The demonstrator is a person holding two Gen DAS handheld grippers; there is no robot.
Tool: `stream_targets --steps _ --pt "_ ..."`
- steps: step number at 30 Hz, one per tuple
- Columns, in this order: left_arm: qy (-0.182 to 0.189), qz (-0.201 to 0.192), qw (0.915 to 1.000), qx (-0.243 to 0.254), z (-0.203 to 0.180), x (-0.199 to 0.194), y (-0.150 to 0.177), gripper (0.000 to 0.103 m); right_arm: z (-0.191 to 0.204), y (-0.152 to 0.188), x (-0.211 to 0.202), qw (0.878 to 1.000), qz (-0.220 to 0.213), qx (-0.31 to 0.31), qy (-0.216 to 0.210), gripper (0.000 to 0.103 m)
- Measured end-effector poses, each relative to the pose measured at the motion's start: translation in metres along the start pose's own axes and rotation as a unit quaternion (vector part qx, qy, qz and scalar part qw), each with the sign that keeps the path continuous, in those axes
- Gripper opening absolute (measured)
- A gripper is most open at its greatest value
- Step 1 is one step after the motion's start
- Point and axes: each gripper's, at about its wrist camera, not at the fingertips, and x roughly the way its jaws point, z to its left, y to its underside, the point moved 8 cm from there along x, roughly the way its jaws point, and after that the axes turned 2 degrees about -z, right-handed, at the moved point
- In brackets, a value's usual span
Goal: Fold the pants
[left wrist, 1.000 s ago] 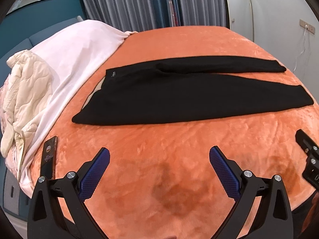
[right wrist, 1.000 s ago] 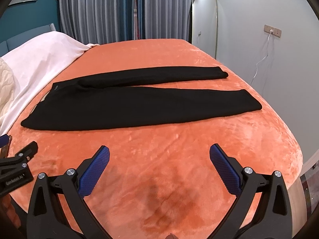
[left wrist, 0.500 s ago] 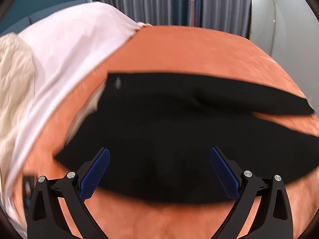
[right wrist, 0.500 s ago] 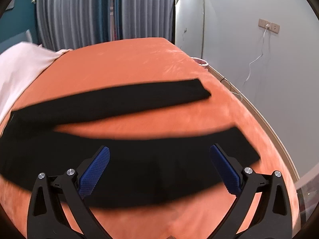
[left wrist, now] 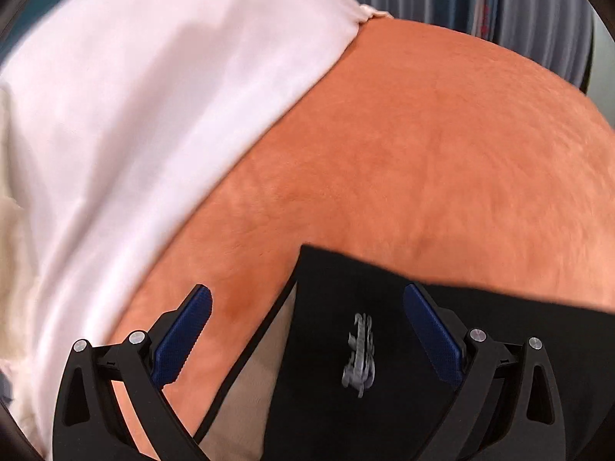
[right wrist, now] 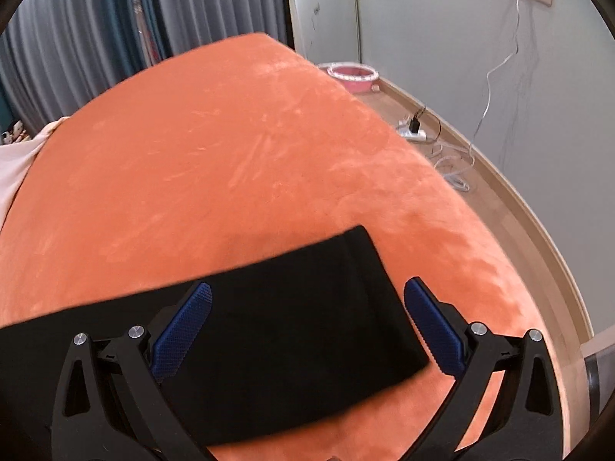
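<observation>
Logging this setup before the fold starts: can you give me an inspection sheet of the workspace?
Surface: orange blanket on the bed, plush.
Job's things: black pants; waistband corner with logo under left gripper, leg cuff under right gripper.
Clutter: white sheet beside the waistband.
Grippers: left gripper open; right gripper open; neither holds cloth.
Cables: white cable from wall socket, power strip on floor.
Surroundings: curtains, pink basin.
</observation>
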Motion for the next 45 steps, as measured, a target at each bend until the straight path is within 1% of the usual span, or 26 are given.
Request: stream_targets --steps 2,4,5,6,7,9,10,11,15,21,23,27,29,30,32,34,36,37,38,39,40,41,42,43,44,45 --pt "0.028 0.04 0.9987 -0.012 -0.005 0.02 -0.001 0.098 0.002 -0.003 0.019 1.0 0.02 -0.005 0.009 0.098" --pt "0.04 0.057 0.9974 -0.019 -0.005 0.036 -0.003 0.097 0.0 -0.003 0.035 0.999 0.031 -0.01 0.016 0.098" --pt "0.051 0.061 0.9966 -0.022 -0.008 0.041 -0.007 0.086 0.0 -0.003 0.04 0.999 0.033 -0.007 0.014 0.098" --pt "0.066 0.061 0.9956 -0.025 -0.012 0.042 -0.008 0.069 0.002 -0.002 0.042 0.999 0.033 -0.006 0.008 0.088" --pt "0.07 0.057 0.9955 -0.028 -0.017 0.041 -0.01 0.064 0.004 -0.001 0.044 1.0 0.03 -0.008 0.004 0.078" --pt "0.046 0.047 0.9977 -0.017 -0.018 0.037 -0.013 0.025 0.008 0.001 0.044 0.999 0.03 -0.017 -0.008 0.027" --pt "0.051 0.043 0.9978 -0.006 -0.022 0.03 -0.011 0.021 0.012 0.002 0.041 0.999 0.028 -0.021 -0.02 0.013" --pt "0.056 0.037 0.9977 -0.003 -0.025 0.023 -0.011 0.021 0.014 0.001 0.037 0.999 0.023 -0.024 -0.023 0.005" --pt "0.1 -0.013 0.9949 0.002 -0.022 -0.037 -0.01 0.02 0.018 -0.002 -0.001 0.998 -0.016 -0.031 -0.058 0.004" --pt "0.183 -0.079 0.98 -0.003 0.017 -0.155 0.018 0.02 0.011 0.01 -0.128 0.983 -0.105 -0.052 -0.138 0.004" --pt "0.2 -0.099 0.9748 0.007 0.033 -0.198 0.044 0.02 0.006 0.032 -0.175 0.977 -0.129 -0.081 -0.152 0.004" --pt "0.216 -0.093 0.9718 0.02 0.068 -0.243 0.105 0.02 -0.014 0.09 -0.22 0.972 -0.137 -0.116 -0.154 0.004" --pt "0.204 -0.077 0.9757 0.022 0.084 -0.243 0.137 0.02 -0.03 0.129 -0.219 0.974 -0.11 -0.13 -0.148 0.004" --pt "0.187 -0.067 0.9797 0.026 0.091 -0.236 0.154 0.021 -0.037 0.146 -0.212 0.976 -0.094 -0.135 -0.143 0.004" --pt "0.154 -0.032 0.9871 0.03 0.104 -0.212 0.188 0.021 -0.051 0.182 -0.191 0.98 -0.055 -0.146 -0.126 0.004" --pt "0.129 0.011 0.9908 0.037 0.106 -0.181 0.218 0.021 -0.065 0.211 -0.167 0.984 -0.015 -0.134 -0.119 0.005" --pt "0.104 0.036 0.9927 0.049 0.102 -0.16 0.234 0.022 -0.072 0.224 -0.164 0.986 -0.014 -0.1 -0.134 0.008" --pt "0.096 0.037 0.9934 0.05 0.098 -0.158 0.235 0.024 -0.077 0.223 -0.165 0.986 -0.016 -0.082 -0.143 0.011" --pt "0.089 0.033 0.9944 0.046 0.096 -0.16 0.232 0.026 -0.08 0.223 -0.17 0.986 -0.016 -0.066 -0.15 0.021" --pt "0.09 0.023 0.9949 0.039 0.095 -0.169 0.225 0.027 -0.084 0.22 -0.178 0.986 -0.021 -0.053 -0.155 0.037" --pt "0.087 0.014 0.9955 0.035 0.096 -0.176 0.221 0.029 -0.087 0.217 -0.185 0.987 -0.028 -0.051 -0.149 0.045" --pt "0.073 0.005 0.9969 0.03 0.098 -0.185 0.214 0.04 -0.091 0.216 -0.194 0.988 -0.036 -0.051 -0.141 0.057" --pt "0.055 -0.009 0.9981 0.026 0.105 -0.194 0.209 0.063 -0.097 0.215 -0.206 0.988 -0.049 -0.048 -0.137 0.059" --pt "0.035 -0.029 0.9988 0.015 0.111 -0.207 0.198 0.073 -0.105 0.216 -0.215 0.988 -0.056 -0.043 -0.139 0.059" --pt "0.023 -0.05 0.9985 0.003 0.116 -0.218 0.191 0.08 -0.11 0.215 -0.223 0.987 -0.063 -0.032 -0.141 0.059" --pt "0.018 -0.069 0.9975 -0.004 0.116 -0.231 0.185 0.08 -0.117 0.214 -0.23 0.987 -0.07 -0.016 -0.146 0.059"
